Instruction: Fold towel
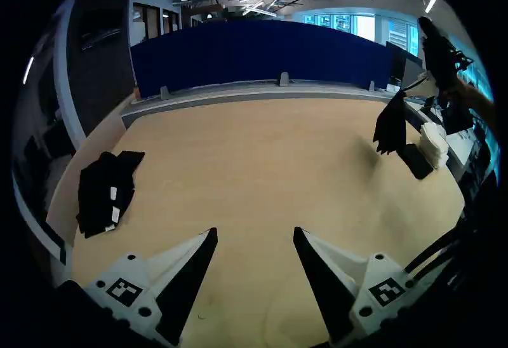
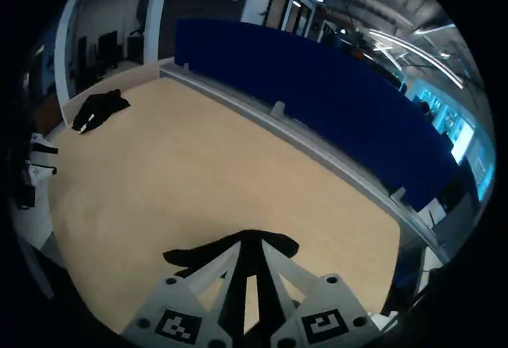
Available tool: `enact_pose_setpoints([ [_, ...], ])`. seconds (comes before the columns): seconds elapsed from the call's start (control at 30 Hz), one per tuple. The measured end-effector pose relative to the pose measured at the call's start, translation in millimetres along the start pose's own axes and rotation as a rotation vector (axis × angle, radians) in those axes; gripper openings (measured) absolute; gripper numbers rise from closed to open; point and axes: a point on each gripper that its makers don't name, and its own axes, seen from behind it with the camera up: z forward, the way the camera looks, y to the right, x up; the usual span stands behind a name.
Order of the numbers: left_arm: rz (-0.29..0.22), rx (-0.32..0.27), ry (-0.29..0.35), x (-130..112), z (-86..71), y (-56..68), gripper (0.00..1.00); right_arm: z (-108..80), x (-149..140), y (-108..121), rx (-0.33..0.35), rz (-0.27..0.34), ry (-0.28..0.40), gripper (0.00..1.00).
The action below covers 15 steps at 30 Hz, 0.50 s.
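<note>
A black towel [image 2: 219, 253] hangs pinched between the fingers of my right gripper [image 2: 251, 241], which is shut on it. In the left gripper view the same towel [image 1: 391, 127] dangles above the right end of the wooden table [image 1: 267, 157], under the raised right gripper [image 1: 411, 89] and the hand holding it. My left gripper [image 1: 254, 241] is low over the near table edge, open, with nothing between its fingers. A heap of black towels [image 1: 105, 190] lies at the table's left end, also seen far off as the heap [image 2: 98, 110].
A white stack of folded cloth [image 1: 435, 145] and a flat black item [image 1: 416, 160] sit at the table's right edge. A blue partition [image 1: 260, 53] runs along the far side. Bare wood spans the middle of the table.
</note>
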Motion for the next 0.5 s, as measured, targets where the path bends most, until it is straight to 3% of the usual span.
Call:
enact_pose_setpoints([
  [0.27,0.001,-0.011,-0.009,3,3.0,10.1,0.89,-9.1,-32,49,-0.050,0.028,-0.037,0.08],
  [0.5,0.014,-0.017,-0.013,7,4.9,18.9,0.88,-9.7,-53,72,-0.064,0.072,-0.049,0.08],
])
